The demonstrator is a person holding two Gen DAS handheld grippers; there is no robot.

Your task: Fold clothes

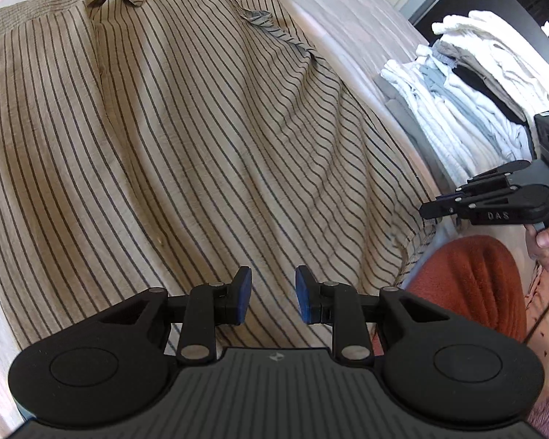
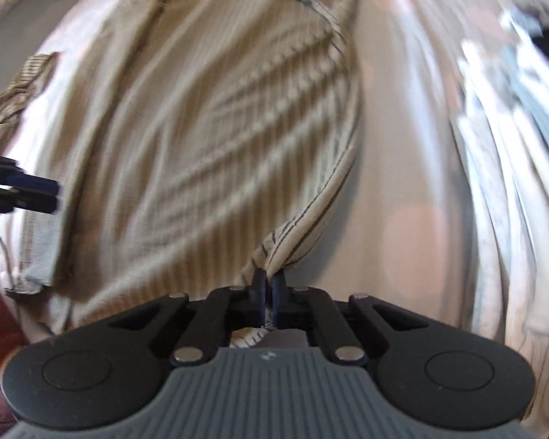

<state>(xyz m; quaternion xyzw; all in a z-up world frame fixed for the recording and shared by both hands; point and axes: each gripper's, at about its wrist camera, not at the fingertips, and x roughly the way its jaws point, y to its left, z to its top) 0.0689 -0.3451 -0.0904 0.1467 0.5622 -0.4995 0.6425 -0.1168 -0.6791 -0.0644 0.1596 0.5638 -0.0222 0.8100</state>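
Shirt: the striped collared shirt (image 1: 172, 139) lies spread, front up, on the bed (image 1: 333, 25), collar away from the person.
Right tongs (image 2: 269, 287): pressed together, pinching a bunched corner of the hem, cloth drawn taut.
Left tongs (image 1: 273, 294): spread, holding nothing, above the lower hem.
Slip risk: the pinch holds only a small gather; a quick pull could free it.
Skew risk: lifting one corner alone may drag the shirt crooked and wrinkle the fold.
Neighbour: the stack of folded laundry (image 1: 468, 87) sits near; a wide swing could topple it.
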